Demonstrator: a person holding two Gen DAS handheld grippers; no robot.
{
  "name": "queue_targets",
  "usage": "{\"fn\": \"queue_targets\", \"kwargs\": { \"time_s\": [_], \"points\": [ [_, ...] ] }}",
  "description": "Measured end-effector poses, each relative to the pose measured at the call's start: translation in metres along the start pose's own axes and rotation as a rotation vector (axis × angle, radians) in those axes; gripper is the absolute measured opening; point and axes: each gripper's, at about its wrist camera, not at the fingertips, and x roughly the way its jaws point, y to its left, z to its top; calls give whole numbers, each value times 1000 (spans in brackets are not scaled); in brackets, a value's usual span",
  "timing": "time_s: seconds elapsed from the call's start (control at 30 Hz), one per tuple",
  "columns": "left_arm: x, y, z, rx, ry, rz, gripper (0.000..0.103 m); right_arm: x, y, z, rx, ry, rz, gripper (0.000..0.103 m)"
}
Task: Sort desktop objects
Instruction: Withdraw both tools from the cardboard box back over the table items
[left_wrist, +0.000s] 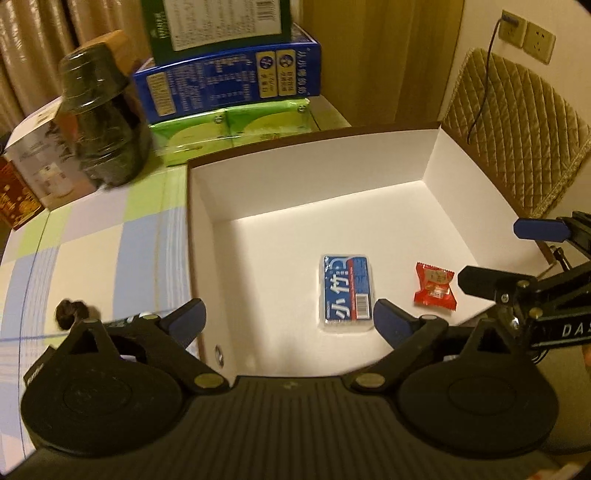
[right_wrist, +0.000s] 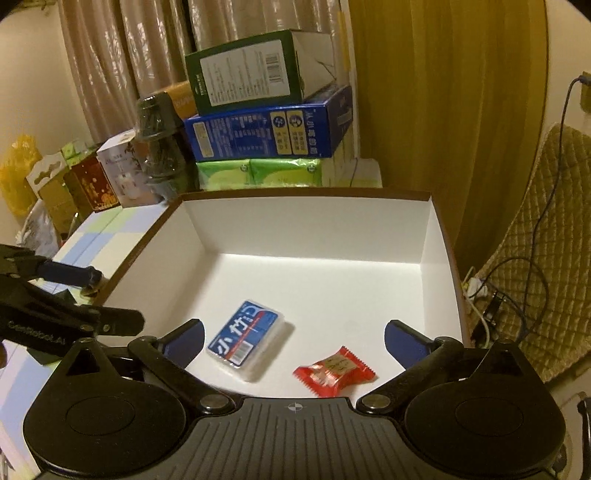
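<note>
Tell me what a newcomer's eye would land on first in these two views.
The big white box fills the middle of both views, and on its floor lie a blue packet and, to its right, a red candy wrapper, apart from each other. Behind the box rises a stack of green and blue cartons. Both the left gripper and the right gripper stand open and empty.

The left tool points steeply downward with its blue-padded fingers spread wide and nothing between them. Just beside the left tool, on its right, the right tool likewise gapes empty, tilted downward.
</note>
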Motion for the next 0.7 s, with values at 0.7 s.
{"fn": "queue_targets", "kwargs": {
  "time_s": [0.7],
  "points": [
    [-78,50,-76,3,-12,-41,96,-40,84,-51,56,39,5,101]
  ]
}}
